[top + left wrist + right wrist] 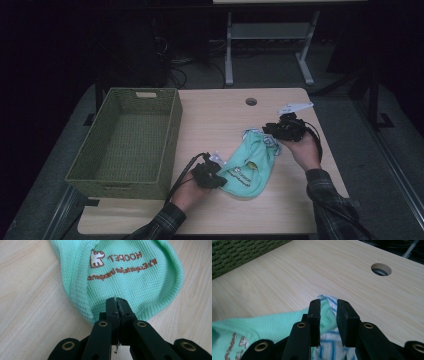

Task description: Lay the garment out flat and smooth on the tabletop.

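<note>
Beyond my right gripper, bare table runs clear to the cable hole. Left of my left gripper, the green woven basket walls off that side. Between my two grippers the mint cloth covers the tabletop; open wood lies near its edge.

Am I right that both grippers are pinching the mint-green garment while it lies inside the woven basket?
Not quite: the mint-green garment lies on the table, right of the woven basket, as the high view shows. The left gripper and right gripper are indeed pinching it.
</note>
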`<state>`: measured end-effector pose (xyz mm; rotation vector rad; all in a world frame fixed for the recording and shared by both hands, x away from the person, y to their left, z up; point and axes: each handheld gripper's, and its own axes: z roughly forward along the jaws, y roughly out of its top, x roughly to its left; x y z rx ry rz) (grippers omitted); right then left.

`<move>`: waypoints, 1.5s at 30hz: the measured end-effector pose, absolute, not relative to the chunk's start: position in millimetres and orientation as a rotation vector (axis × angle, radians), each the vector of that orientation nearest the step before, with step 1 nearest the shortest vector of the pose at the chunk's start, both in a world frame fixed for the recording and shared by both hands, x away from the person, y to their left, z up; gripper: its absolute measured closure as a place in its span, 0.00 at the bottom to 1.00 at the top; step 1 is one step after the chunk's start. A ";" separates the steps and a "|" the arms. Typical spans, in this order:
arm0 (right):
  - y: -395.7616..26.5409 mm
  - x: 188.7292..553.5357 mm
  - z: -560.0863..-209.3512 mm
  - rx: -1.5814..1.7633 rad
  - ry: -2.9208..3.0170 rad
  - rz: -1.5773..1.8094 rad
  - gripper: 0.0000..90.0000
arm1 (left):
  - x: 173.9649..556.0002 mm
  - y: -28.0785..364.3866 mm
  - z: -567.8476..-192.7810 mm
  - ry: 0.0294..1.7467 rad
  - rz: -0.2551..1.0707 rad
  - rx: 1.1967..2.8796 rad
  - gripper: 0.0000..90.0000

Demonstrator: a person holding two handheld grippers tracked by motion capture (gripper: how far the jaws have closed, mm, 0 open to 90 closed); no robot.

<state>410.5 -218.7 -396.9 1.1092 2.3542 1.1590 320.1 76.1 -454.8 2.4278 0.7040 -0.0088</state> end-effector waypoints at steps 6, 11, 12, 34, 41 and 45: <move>-232.0 395.3 -397.4 1.099 2.362 1.149 0.84 | 319.9 75.9 -454.9 0.707 -0.011 2.427 0.98; -245.4 382.7 -407.7 1.121 2.365 1.123 0.87 | 321.1 77.2 -454.5 0.689 -0.004 2.440 0.98; -247.7 381.1 -410.1 1.131 2.366 1.122 0.88 | 321.0 77.1 -454.5 0.692 -0.008 2.438 0.98; -248.4 401.4 -455.2 1.293 2.386 1.086 0.81 | 320.2 76.4 -454.3 0.697 -0.008 2.442 0.98; -238.8 409.6 -467.0 1.293 2.406 1.026 0.83 | 320.2 76.5 -454.3 0.697 -0.009 2.442 0.98; -239.1 408.8 -469.2 1.282 2.391 1.029 0.90 | 320.3 76.6 -454.3 0.697 -0.010 2.441 0.98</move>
